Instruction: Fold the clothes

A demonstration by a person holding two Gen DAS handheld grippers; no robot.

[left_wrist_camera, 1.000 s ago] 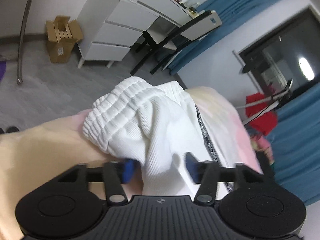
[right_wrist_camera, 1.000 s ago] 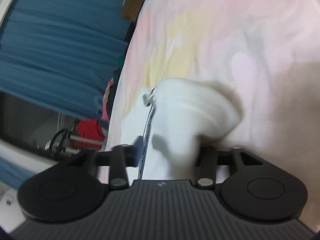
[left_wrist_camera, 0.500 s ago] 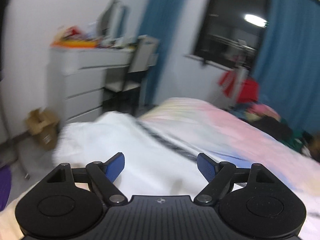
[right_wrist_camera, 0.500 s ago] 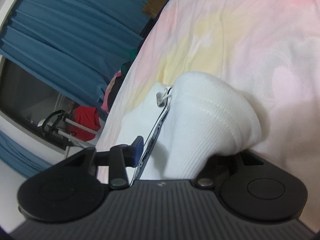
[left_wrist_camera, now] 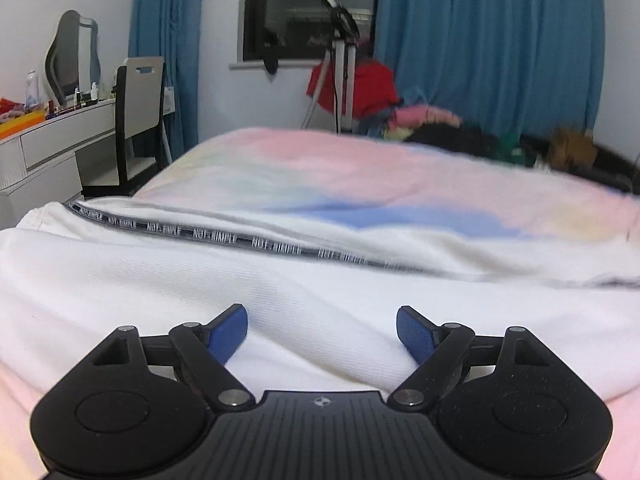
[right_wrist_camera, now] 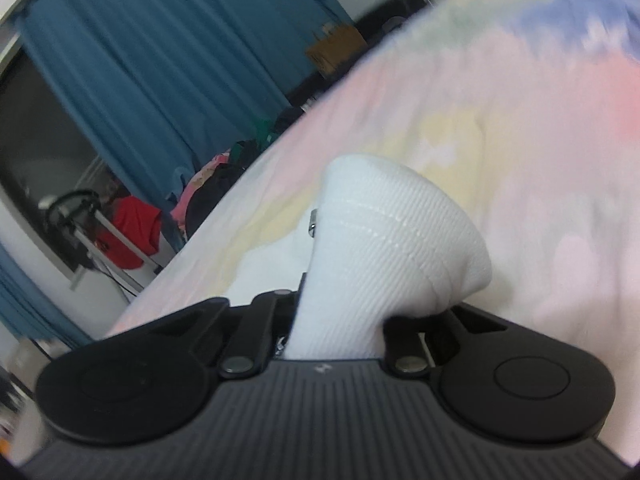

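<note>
- Left gripper [left_wrist_camera: 322, 330]: jaws spread wide, blue pads [left_wrist_camera: 226, 338] apart, nothing between them. It sits low, just above the white garment [left_wrist_camera: 280, 300].
- White garment: spread across the near part of the bed [left_wrist_camera: 360, 176], ribbed knit, soft ridges running across it. A black zipper tape [left_wrist_camera: 224, 238] with repeated white lettering runs diagonally from left to right across the garment.
- Right gripper [right_wrist_camera: 340, 320]: clamped on a bunched hem of the same white garment [right_wrist_camera: 384, 248]. Fabric fills the gap between the fingers and balloons out past them, so the fingertips are hidden. A small metal zipper pull [right_wrist_camera: 312, 223] sticks out on the left edge of the bunch.
- Bed cover is pastel: pink, yellow, blue patches. Right wrist view is motion-blurred at the bed surface.
- Background, left wrist view: blue curtains [left_wrist_camera: 488, 40] around a dark window [left_wrist_camera: 308, 8], a tripod stand [left_wrist_camera: 342, 60] with a red garment [left_wrist_camera: 368, 88] behind it, a heap of mixed clothes [left_wrist_camera: 440, 128] beyond the far edge of the bed.
- Left side: white dresser [left_wrist_camera: 52, 140] with bottles and a mirror on top, and a chair [left_wrist_camera: 138, 120] pushed up to it.
</note>
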